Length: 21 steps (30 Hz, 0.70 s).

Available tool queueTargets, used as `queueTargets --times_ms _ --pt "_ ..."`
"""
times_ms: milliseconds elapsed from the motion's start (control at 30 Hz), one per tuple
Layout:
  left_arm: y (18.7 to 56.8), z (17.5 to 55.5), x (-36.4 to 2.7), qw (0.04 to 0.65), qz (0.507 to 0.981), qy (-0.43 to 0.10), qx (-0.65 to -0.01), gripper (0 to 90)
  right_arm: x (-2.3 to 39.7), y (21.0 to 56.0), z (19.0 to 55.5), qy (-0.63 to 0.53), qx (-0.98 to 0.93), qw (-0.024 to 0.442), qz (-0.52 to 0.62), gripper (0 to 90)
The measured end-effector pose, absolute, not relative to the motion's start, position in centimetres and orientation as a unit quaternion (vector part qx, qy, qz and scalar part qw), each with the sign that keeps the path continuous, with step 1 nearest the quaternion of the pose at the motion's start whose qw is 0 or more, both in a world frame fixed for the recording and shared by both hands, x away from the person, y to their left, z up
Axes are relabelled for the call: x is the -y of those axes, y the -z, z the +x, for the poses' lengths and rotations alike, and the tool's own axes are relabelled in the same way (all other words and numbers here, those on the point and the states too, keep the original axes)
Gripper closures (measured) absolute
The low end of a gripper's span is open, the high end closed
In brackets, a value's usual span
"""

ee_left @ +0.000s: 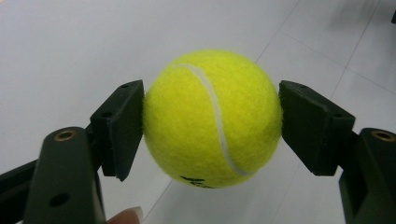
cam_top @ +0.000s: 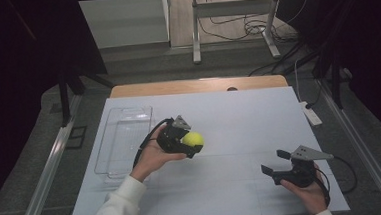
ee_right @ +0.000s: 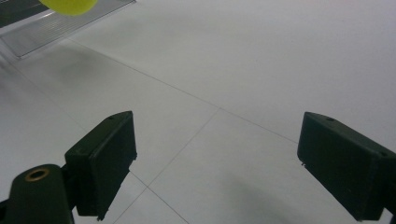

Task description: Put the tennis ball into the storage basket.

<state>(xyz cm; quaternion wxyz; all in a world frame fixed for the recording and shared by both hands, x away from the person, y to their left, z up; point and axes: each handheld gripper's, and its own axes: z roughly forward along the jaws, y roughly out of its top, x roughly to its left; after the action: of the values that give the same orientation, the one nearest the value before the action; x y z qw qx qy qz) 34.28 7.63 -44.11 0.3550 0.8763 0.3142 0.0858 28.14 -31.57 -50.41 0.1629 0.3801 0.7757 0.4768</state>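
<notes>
The jaws of the left gripper [ee_left: 212, 126] are pressed on both sides of the tennis ball [ee_left: 212, 119], so the ball is held tight in the middle of the left gripper view. In the high view the ball [cam_top: 193, 139] is seen near the middle of the frame, lifted a little above the white surface [cam_top: 239, 119]. The left gripper [cam_top: 190, 142] is held by the left hand [cam_top: 154, 157].

The jaws of the right gripper [ee_right: 224, 163] are spread wide and nothing is held between them. In the high view the right gripper [cam_top: 274, 162] is seen at the lower right of the frame, well apart from the ball.

A clear tray [cam_top: 125, 141] is seen at the left of the frame, just beside the left hand. The ball is probably meant to be put in there.

To do this well, the ball should be kept squeezed the same way, right across its fat middle, so it cannot pop out. It should be carried slowly over the tray and brought down low before the jaws are opened. If it is dropped from high up, it could bounce out and roll away. The right gripper should be kept out of the way.
</notes>
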Motion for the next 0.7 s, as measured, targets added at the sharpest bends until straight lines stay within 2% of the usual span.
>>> queueTargets --times_ms 700 --pt "42.7 34.0 -9.0 0.367 0.868 -0.105 -0.319 26.8 31.7 50.4 28.2 -0.476 -0.776 0.163 0.381 11.8"
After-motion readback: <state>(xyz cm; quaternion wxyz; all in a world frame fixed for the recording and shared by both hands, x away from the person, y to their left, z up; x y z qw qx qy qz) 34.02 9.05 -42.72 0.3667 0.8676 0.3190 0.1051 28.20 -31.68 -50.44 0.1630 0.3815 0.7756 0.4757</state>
